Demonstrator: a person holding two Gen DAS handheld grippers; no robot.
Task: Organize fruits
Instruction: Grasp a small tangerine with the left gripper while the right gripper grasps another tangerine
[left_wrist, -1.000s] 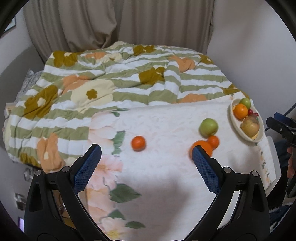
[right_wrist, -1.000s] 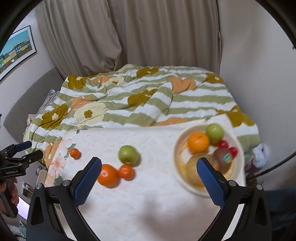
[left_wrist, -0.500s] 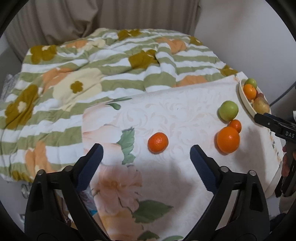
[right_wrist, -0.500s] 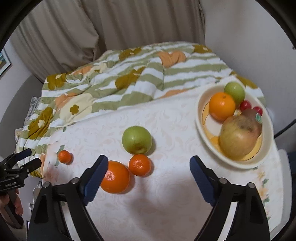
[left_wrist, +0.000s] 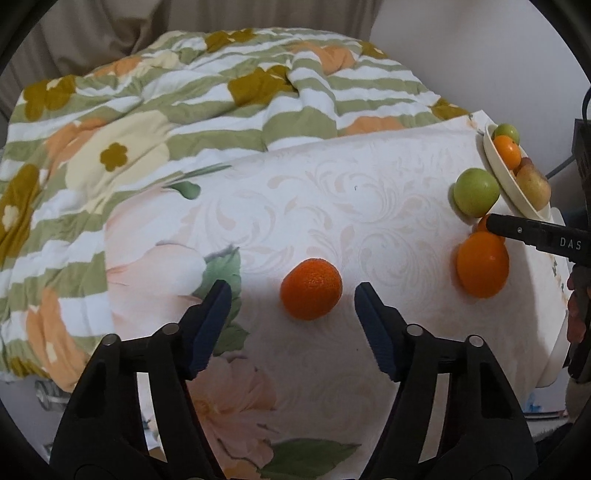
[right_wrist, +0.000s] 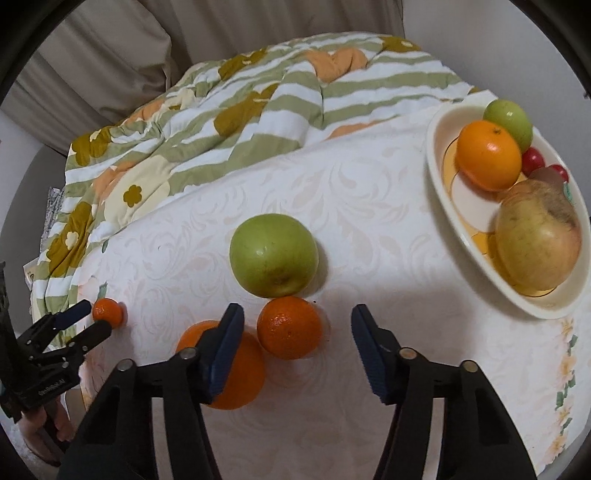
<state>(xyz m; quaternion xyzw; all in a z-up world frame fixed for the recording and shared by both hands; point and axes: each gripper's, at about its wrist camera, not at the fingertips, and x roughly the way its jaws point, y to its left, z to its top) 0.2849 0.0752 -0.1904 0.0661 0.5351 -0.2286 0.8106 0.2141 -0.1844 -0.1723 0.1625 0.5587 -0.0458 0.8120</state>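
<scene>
On the white cloth, my left gripper (left_wrist: 291, 302) is open around a small tangerine (left_wrist: 311, 288), its fingers on either side and apart from it. My right gripper (right_wrist: 297, 334) is open with a second tangerine (right_wrist: 289, 327) between its fingers. A large orange (right_wrist: 242, 373) lies partly behind the right gripper's left finger. A green apple (right_wrist: 273, 254) sits just beyond. The cream bowl (right_wrist: 476, 243) at the right holds an orange, a green apple, a yellowish apple and small red fruits.
A rumpled green-striped floral quilt (left_wrist: 192, 96) covers the bed beyond the cloth. Curtains and a wall stand behind. The cloth's edge drops off at the right, past the bowl (left_wrist: 496, 168). The left gripper also shows at the left of the right wrist view (right_wrist: 86, 319).
Both grippers have moved forward and down toward the fruit. The left now straddles the lone tangerine; the right now straddles the tangerine below the green apple. Both jaws have narrowed.
</scene>
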